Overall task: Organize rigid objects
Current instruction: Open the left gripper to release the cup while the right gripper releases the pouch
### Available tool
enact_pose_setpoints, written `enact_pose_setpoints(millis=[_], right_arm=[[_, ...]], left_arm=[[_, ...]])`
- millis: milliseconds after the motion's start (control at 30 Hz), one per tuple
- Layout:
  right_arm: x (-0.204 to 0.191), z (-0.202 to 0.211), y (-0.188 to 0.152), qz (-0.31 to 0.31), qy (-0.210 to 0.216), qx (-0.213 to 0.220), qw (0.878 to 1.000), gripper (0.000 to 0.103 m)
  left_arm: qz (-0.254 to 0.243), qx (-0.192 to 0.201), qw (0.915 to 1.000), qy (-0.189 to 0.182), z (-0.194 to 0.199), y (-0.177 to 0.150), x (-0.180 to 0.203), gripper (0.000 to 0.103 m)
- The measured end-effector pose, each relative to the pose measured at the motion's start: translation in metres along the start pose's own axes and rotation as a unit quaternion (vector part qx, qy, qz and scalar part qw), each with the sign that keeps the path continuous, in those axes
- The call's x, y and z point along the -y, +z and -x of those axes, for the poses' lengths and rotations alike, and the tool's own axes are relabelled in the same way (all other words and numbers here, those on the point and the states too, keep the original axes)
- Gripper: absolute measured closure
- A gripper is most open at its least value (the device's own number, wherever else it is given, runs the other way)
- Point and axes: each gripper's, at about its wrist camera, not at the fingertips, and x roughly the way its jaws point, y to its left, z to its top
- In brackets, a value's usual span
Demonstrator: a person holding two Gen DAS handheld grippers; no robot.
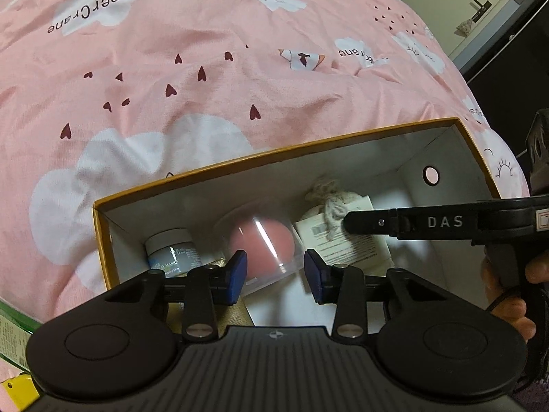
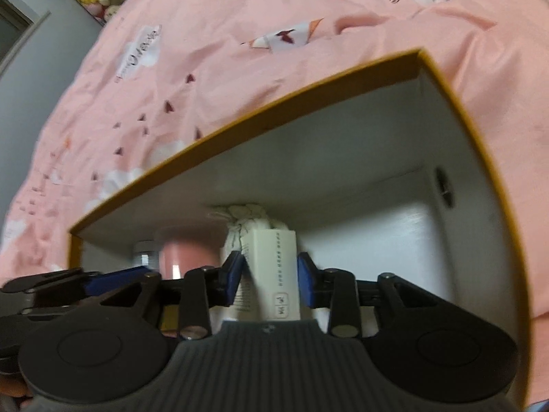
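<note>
The clear container with the pink ball (image 1: 262,250) is smearing with motion, its outline hard to trace, and the left gripper (image 1: 275,271) is covering its lower part. The small jar (image 1: 173,249) is showing print too small to read, its base hidden behind the gripper body. The right gripper (image 2: 271,283) is straddling the white carton (image 2: 274,274) — whether the pads are touching it cannot be told. The right-wrist view is blurring throughout — the cloth pouch (image 2: 242,223) is mostly hiding behind the carton.
</note>
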Motion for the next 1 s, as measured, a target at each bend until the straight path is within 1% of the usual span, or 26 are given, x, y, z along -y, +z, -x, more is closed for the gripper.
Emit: enact_pose_setpoints(millis=[67,133,367,467,500,533,767,933,1000], right_arm=[[-0.002,0.000,0.000,0.014,-0.022,0.001,1.000,0.067],[-0.003,-0.001,-0.001,0.020,-0.033,-0.004,0.999,0.067],[-0.009,0.000,-0.009,0.038,-0.035,-0.021,0.998,0.066],[-0.014,-0.004,-0.011,0.039,-0.043,-0.015,0.998,0.072],[-0.015,-0.004,-0.011,0.041,-0.050,-0.009,0.998,0.077],[-0.015,-0.004,-0.011,0.042,-0.053,-0.004,0.998,0.077],[-0.013,0.001,-0.012,0.037,-0.044,0.002,0.998,0.078],[-0.023,0.026,-0.022,0.037,-0.017,0.027,0.999,0.076],[-0.033,0.040,-0.031,0.050,-0.009,0.048,0.998,0.075]], left_arm=[[0.000,0.001,1.0000,0.000,0.000,0.000,0.000,0.058],[0.000,0.001,1.0000,0.000,0.000,-0.001,0.000,0.058],[-0.006,0.002,1.0000,0.001,0.002,-0.002,0.000,0.058],[-0.005,0.000,1.0000,0.001,0.004,-0.002,0.000,0.058],[-0.007,0.002,1.0000,0.002,0.004,-0.003,0.001,0.058],[-0.009,0.003,1.0000,0.003,0.005,-0.003,0.001,0.058],[-0.021,0.013,0.9997,0.001,0.015,-0.006,0.005,0.058],[-0.048,0.043,0.9979,-0.004,0.041,-0.014,0.013,0.058],[-0.060,0.062,0.9963,-0.005,0.057,-0.020,0.015,0.057]])
